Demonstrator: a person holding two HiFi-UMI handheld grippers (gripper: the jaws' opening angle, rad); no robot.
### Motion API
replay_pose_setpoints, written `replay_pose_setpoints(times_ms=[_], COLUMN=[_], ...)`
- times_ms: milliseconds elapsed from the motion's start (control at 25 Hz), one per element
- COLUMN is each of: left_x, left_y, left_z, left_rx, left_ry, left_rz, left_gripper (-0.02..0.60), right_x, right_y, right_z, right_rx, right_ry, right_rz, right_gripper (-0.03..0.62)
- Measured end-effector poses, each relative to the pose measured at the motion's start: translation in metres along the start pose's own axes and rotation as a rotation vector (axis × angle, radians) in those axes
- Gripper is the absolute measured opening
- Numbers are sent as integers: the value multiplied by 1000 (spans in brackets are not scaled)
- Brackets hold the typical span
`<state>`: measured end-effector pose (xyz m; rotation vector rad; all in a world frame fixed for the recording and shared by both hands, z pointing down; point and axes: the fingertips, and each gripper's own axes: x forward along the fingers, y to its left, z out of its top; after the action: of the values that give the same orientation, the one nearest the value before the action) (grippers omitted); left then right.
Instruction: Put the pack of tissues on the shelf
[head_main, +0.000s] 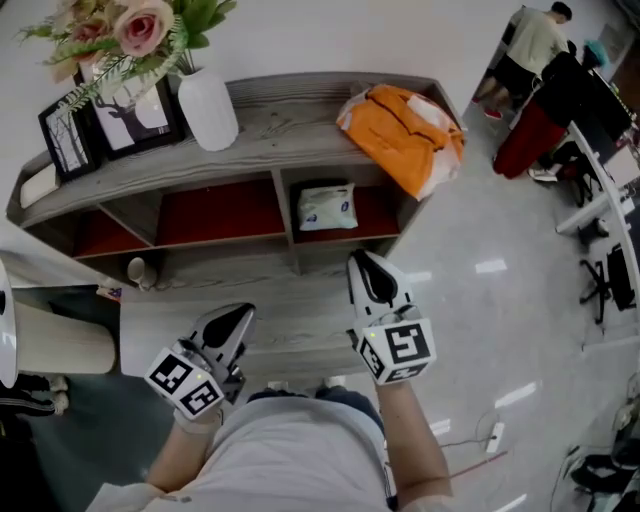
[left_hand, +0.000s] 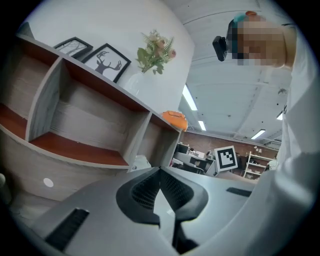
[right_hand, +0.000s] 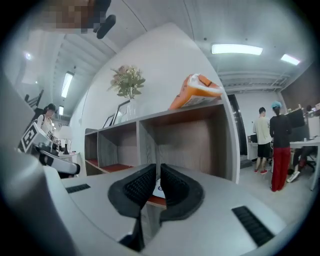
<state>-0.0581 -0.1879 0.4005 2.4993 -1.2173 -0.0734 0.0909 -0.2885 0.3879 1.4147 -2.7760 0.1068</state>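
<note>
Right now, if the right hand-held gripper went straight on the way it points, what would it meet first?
Probably the tissue pack in the right compartment of the shelf: the right hand-held gripper aims into that opening, and the pack shows beyond its tips. Depth is unclear.

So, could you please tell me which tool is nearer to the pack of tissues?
Right. The right tool is just in front of the pack of tissues, slightly to its right; the left tool is further back and off to the left.
</note>
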Motion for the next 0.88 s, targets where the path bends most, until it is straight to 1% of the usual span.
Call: replay_pose_setpoints(times_ms=[200, 440, 640, 880], left_x=[24, 48, 61, 71], left_y=[-13, -24, -32, -36], left_z=[-1, -5, -8, -10], left_rx=[8, 18, 23, 30], left_ry=[25, 53, 73, 89], left_rz=[-95, -179, -224, -247], left_gripper=[17, 17, 17, 17], right_x=[-33, -63, -74, -78], right_y=[3, 4, 5, 7], right_z=[5, -2, -14, -21], right_rx=[12, 43, 59, 79], right_ry=[-8, -5, 15, 24], right_rz=[-48, -107, -135, -143], right_gripper=[40, 40, 40, 40])
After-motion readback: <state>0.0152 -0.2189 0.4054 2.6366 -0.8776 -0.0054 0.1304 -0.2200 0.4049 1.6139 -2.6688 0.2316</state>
